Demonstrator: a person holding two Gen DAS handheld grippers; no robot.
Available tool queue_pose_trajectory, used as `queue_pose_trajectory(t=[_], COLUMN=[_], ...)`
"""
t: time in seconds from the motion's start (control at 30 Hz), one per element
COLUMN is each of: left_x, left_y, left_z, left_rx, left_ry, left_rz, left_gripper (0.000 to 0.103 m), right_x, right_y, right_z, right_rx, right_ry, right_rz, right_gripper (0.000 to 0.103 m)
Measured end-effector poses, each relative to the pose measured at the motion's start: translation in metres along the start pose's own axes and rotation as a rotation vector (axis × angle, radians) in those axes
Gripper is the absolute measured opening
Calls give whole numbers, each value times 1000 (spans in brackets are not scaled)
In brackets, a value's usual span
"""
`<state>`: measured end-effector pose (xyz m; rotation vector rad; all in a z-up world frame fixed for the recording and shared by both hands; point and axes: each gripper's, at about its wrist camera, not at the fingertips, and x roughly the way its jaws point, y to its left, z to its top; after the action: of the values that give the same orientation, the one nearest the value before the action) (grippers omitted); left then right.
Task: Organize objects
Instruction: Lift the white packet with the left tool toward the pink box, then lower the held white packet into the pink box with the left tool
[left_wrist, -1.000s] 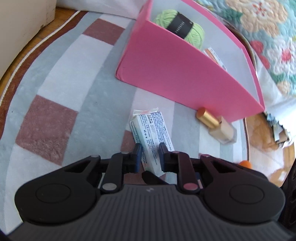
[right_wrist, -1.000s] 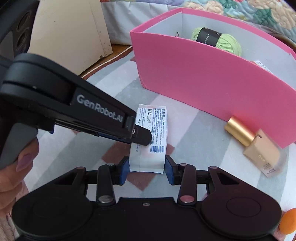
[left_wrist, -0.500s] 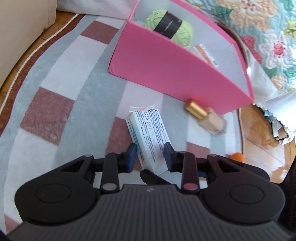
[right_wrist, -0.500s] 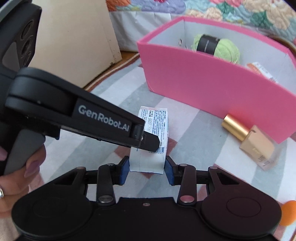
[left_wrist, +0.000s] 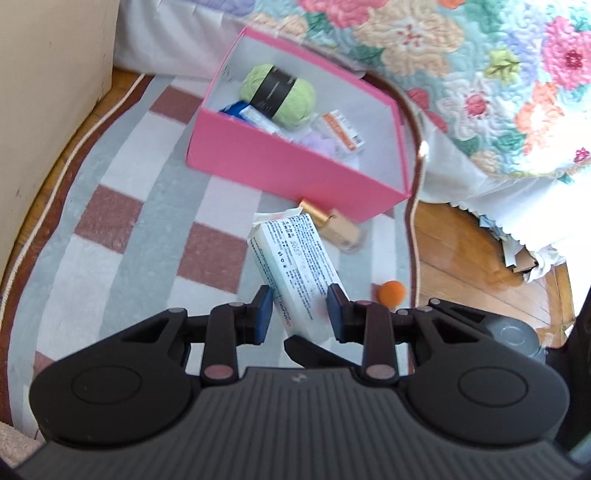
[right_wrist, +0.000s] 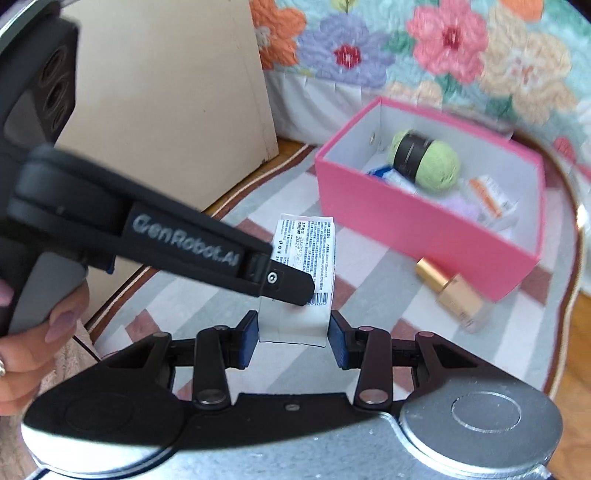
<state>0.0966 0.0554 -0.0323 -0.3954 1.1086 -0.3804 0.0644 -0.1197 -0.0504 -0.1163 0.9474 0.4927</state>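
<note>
A white printed packet (left_wrist: 295, 266) is held up above the rug by both grippers. My left gripper (left_wrist: 300, 314) is shut on its near end. My right gripper (right_wrist: 291, 334) is shut on its lower end (right_wrist: 303, 258), with the left gripper's body crossing in front. The pink box (left_wrist: 295, 166) beyond holds a green yarn ball (left_wrist: 280, 94), a blue-white tube and an orange-labelled packet (left_wrist: 341, 129). It also shows in the right wrist view (right_wrist: 424, 225). A gold-capped beige bottle (left_wrist: 332, 225) lies on the rug by the box's near wall.
A small orange ball (left_wrist: 392, 292) lies at the rug's right edge. A beige cabinet (left_wrist: 48, 92) stands left. A bed with a floral quilt (left_wrist: 480, 74) rises behind the box. Wood floor (left_wrist: 472, 266) shows to the right.
Both grippers have lifted the packet off the rug and risen, so the box interior now shows from above. The left gripper's jaws stand wider across the packet.
</note>
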Motion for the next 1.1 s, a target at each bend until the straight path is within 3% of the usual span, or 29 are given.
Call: queue_pose_trajectory(t=[0.4,0.67,0.83,0.97,1.1], left_x=[-27,-8,33,76,119], left_y=[-57,-85,-100,-95,-85], left_z=[34,68,104,131,150], left_rx=[111,123,111,0,-70], left_ry=[-86,-108,-60,-28,26], left_rz=[-40,-84,-88,-95,-86], left_gripper=[31,31,31,31,30], right_x=[-59,-67,-50,-18,18], right_y=[-13,-45,-82,-111,-142], right_z=[26,46,70,88,106], right_rx=[-6,25,66,43,52], right_ry=[-128,-187,-131,-70,41], right_rz=[-114,-181,-219,-255,-233], right_gripper=[45,45,45,45,45])
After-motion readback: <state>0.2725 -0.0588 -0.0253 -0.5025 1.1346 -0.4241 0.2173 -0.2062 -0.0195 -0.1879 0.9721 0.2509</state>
